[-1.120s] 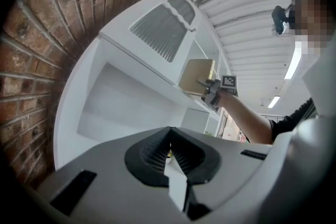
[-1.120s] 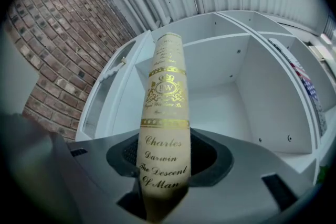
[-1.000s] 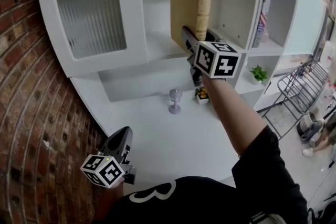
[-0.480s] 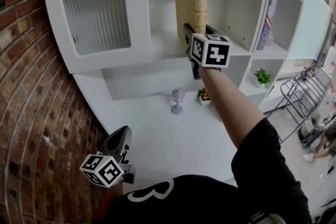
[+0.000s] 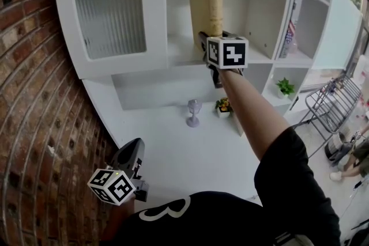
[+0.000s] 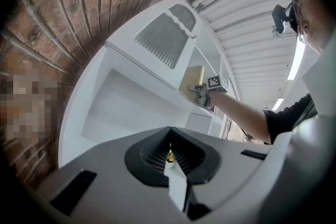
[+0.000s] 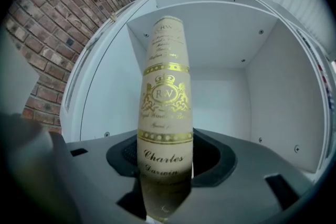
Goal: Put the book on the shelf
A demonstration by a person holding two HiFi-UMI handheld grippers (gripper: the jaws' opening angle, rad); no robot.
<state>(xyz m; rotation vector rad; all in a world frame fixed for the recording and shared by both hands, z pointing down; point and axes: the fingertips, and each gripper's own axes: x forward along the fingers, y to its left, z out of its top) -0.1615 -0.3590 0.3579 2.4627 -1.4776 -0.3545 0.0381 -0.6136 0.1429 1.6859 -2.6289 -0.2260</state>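
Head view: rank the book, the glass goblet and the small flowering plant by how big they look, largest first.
1. The book, by far.
2. The glass goblet, slightly taller than the plant.
3. The small flowering plant; these two look close, so their order is unsure.

The spine of the book [image 7: 164, 113] is showing gold lettering in the right gripper view. Near its top the small letters "RW" are appearing, and the thin script lines under them are too fine to read. In the middle, a gold crest with a crown is carrying "RW" again; the script line below it is not coming out clearly. Under a gold band, "Charles" is reading plainly, with "Darwin" beneath it, partly in shadow. In the head view, the black shirt [image 5: 173, 222] is showing a large white figure looking like a 3, only partly visible.
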